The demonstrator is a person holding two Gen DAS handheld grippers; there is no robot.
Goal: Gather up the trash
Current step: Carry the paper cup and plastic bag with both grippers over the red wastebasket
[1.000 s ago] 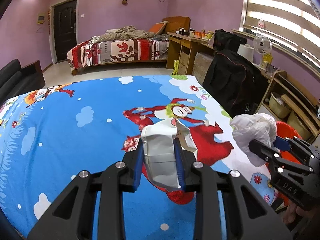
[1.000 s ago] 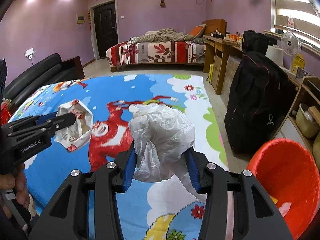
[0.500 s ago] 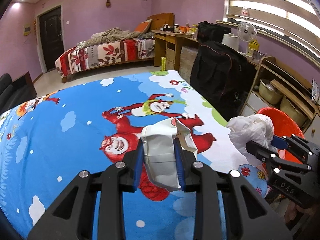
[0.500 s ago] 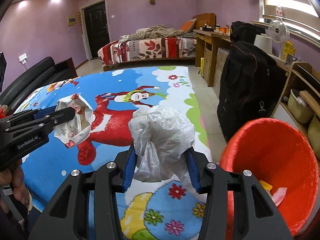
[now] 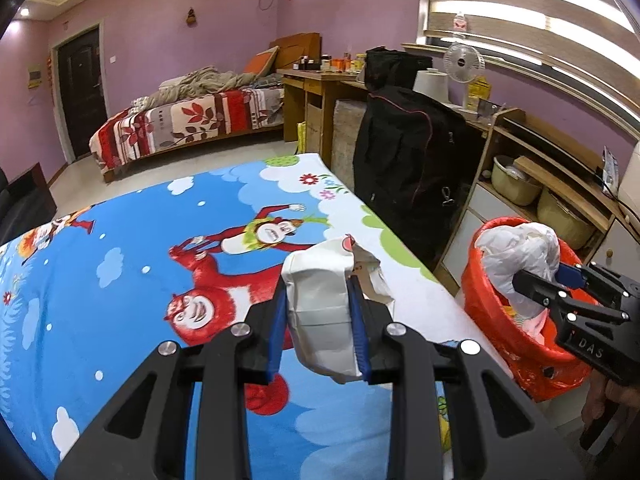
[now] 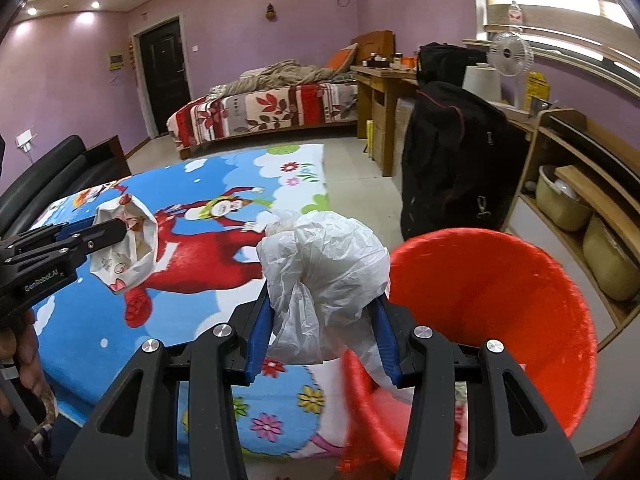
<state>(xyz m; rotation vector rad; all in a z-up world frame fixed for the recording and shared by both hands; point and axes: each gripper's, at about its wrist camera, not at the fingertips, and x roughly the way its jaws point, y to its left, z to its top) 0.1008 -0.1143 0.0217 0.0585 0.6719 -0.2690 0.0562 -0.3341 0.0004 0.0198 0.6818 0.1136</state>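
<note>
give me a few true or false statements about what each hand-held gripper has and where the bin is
1. The left hand-held gripper is shut on a crumpled white paper bag. True.
2. The right hand-held gripper is empty. False: it is shut on a white plastic bag.
3. The bin is blue. False: it is red-orange.
4. The bin stands beside the edge of the cartoon-print sheet. True.
5. The paper bag lies in the bin. False: it is held over the sheet.

Wrist views, angled down, sharing bedspread (image 5: 120, 248)
</note>
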